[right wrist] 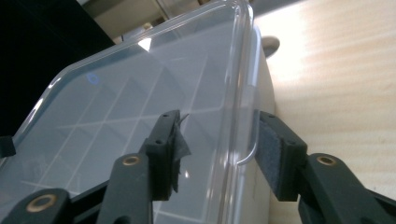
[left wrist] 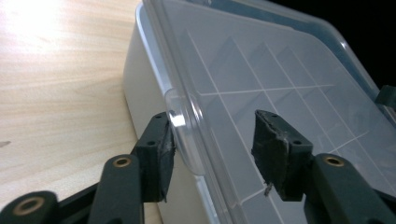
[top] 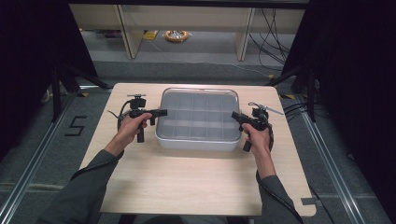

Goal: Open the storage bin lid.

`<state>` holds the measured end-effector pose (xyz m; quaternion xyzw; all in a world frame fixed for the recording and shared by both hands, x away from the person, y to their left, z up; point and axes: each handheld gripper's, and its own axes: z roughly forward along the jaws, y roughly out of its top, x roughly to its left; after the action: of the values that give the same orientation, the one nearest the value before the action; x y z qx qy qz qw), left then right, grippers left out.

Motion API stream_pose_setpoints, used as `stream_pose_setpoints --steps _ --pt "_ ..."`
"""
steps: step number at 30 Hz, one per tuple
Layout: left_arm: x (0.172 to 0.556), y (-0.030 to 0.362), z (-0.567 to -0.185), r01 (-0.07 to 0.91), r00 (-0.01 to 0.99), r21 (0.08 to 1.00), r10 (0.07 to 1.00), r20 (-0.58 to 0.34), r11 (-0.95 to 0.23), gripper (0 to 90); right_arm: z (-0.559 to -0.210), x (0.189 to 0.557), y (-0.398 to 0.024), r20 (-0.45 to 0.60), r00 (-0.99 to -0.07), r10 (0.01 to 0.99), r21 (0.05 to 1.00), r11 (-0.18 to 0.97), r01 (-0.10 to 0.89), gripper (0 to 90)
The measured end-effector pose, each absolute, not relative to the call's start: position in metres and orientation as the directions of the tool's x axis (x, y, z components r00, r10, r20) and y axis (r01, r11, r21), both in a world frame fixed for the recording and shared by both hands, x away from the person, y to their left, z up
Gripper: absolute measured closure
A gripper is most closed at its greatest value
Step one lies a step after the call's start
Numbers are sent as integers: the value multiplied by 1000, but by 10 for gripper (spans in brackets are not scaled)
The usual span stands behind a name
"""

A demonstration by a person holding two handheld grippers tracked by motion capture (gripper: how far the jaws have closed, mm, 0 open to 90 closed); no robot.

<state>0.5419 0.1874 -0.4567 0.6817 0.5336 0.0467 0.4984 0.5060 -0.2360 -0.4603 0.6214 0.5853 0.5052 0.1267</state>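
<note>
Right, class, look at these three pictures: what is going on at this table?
A person at a wooden table holds a two-jaw gripper in each hand, one at each short end of a white compartment box that has a clear lid. The left gripper straddles the lid's edge and its small tab, one jaw outside and one over the lid. The right gripper sits likewise at the opposite edge. Neither visibly clamps the lid yet, and it is still on the box.
</note>
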Motion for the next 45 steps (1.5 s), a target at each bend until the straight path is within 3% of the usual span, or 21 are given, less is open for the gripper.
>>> stream_pose_setpoints --steps 5,6,11,29,45 --pt "536 191 -448 672 420 732 756 -501 111 567 -453 502 -240 459 -214 862 785 -281 552 599" --pt "534 192 -445 666 428 737 750 -503 114 583 -449 499 -238 502 -192 843 761 -325 562 607" --pt "524 192 -433 634 445 764 752 -487 120 615 -436 490 -242 522 -201 829 770 -357 529 637" --pt "491 196 -398 571 494 809 729 -473 138 626 -401 461 -244 534 -239 811 798 -389 461 653" --pt "466 198 -404 589 521 801 708 -477 106 622 -404 442 -248 531 -252 809 797 -375 474 658"
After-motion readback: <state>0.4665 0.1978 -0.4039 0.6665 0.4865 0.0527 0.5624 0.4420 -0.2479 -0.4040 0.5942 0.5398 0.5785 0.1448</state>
